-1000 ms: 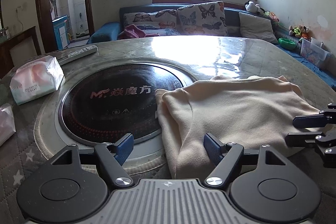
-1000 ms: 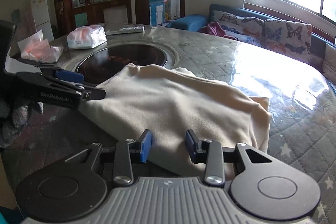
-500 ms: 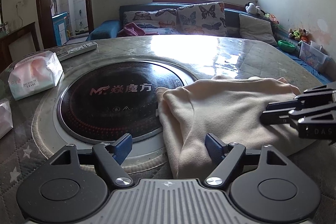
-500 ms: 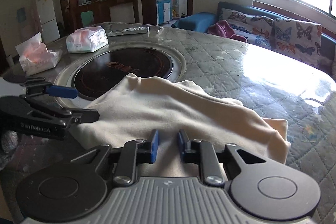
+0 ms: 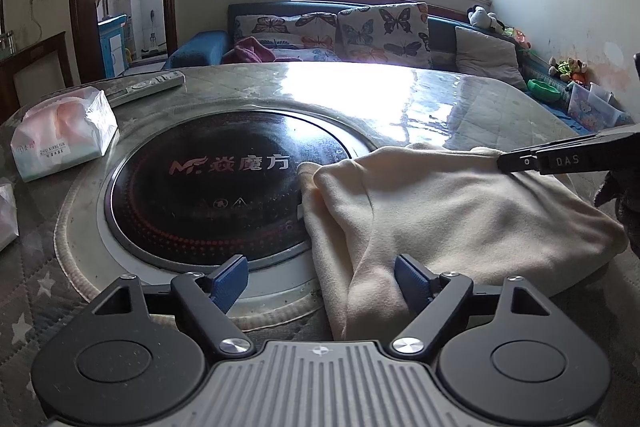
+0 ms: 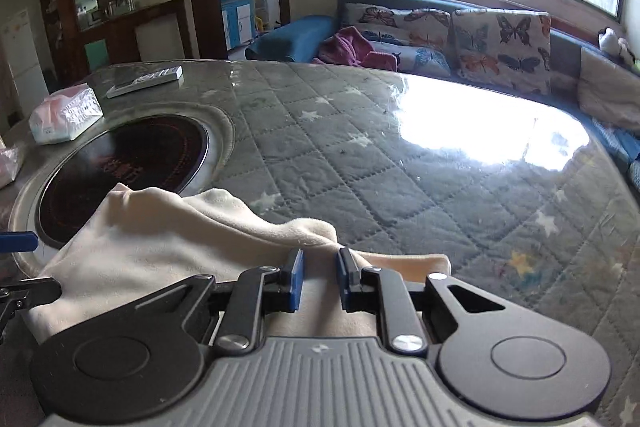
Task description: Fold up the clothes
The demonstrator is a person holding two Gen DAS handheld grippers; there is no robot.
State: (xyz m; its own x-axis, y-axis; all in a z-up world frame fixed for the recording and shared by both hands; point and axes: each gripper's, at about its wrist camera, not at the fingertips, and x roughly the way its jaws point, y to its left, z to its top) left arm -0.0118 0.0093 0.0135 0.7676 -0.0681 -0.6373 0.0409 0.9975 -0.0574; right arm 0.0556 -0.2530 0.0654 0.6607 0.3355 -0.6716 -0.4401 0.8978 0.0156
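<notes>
Left hand-held gripper (image 5: 322,277) tilted down, opening wide, right hand-held gripper (image 6: 319,279) pinching cream garment (image 5: 440,211)

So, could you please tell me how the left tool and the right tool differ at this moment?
The left tool is wide and opening, with the cream garment edge between its pads, ungripped; the right tool is narrow, pinching a garment fold. Left sits near the black cooktop; right is on the garment's far side. Both angle downward.
</notes>
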